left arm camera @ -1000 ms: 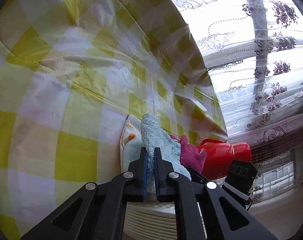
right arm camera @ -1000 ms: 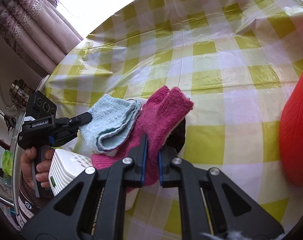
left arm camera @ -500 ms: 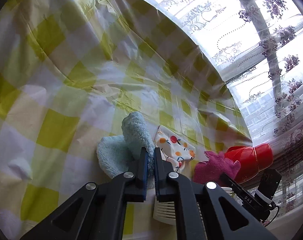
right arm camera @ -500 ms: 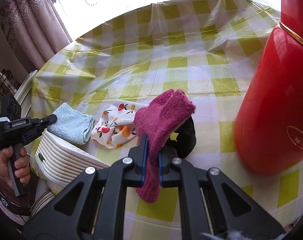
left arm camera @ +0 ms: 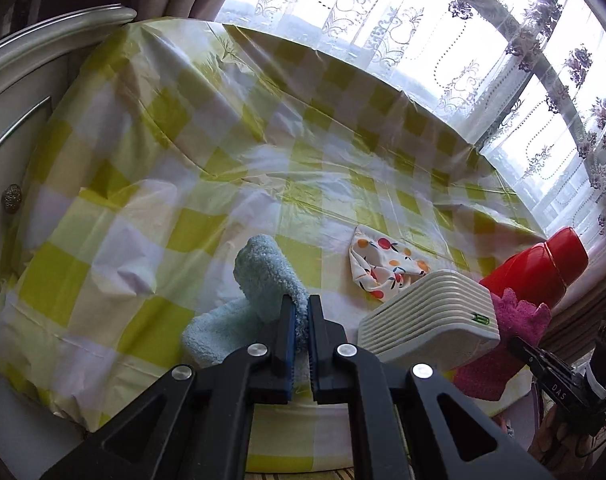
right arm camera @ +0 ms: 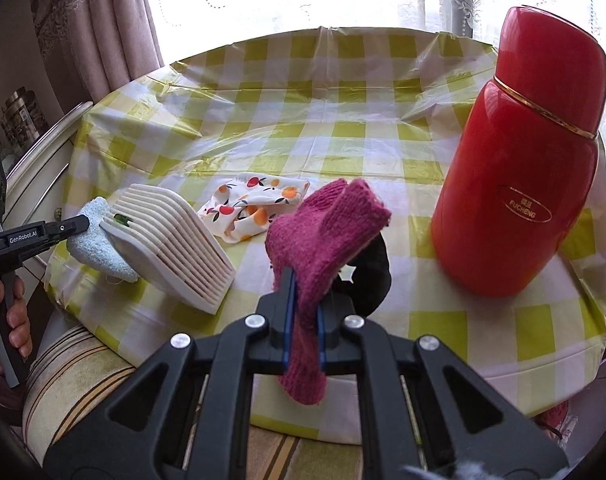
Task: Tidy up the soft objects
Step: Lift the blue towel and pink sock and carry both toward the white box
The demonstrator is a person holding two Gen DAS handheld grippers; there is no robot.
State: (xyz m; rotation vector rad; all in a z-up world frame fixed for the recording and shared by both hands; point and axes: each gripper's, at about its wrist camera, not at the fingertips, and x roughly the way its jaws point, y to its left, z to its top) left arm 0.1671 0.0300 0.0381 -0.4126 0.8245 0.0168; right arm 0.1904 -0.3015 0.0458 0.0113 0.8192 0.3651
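Note:
My left gripper (left arm camera: 299, 308) is shut on a fluffy light blue cloth (left arm camera: 263, 280), lifted near the table's front edge. In the right wrist view that cloth (right arm camera: 97, 242) hangs left of a white ribbed rack (right arm camera: 171, 244), pinched by the left gripper (right arm camera: 81, 224). My right gripper (right arm camera: 303, 284) is shut on a magenta knitted glove (right arm camera: 327, 224), which drapes over the jaws and hangs below them. The glove (left arm camera: 511, 320) also shows in the left wrist view, behind the rack (left arm camera: 431, 320). A fruit-print cloth (right arm camera: 251, 204) lies on the checked tablecloth. Behind the glove sits a dark soft object (right arm camera: 373, 276), mostly hidden.
A tall red thermos (right arm camera: 527, 152) stands at the table's right. The round table (right arm camera: 343, 112) wears a yellow-and-white checked plastic cover. A striped cushioned seat (right arm camera: 75, 372) sits below its front edge. White furniture (left arm camera: 19, 92) stands to the left; curtained windows (left arm camera: 483, 40) lie behind.
Both grippers pulled back and rose, each carrying its cloth. The blue cloth and magenta glove came off the rack, and the fruit-print cloth now lies uncovered on the table.

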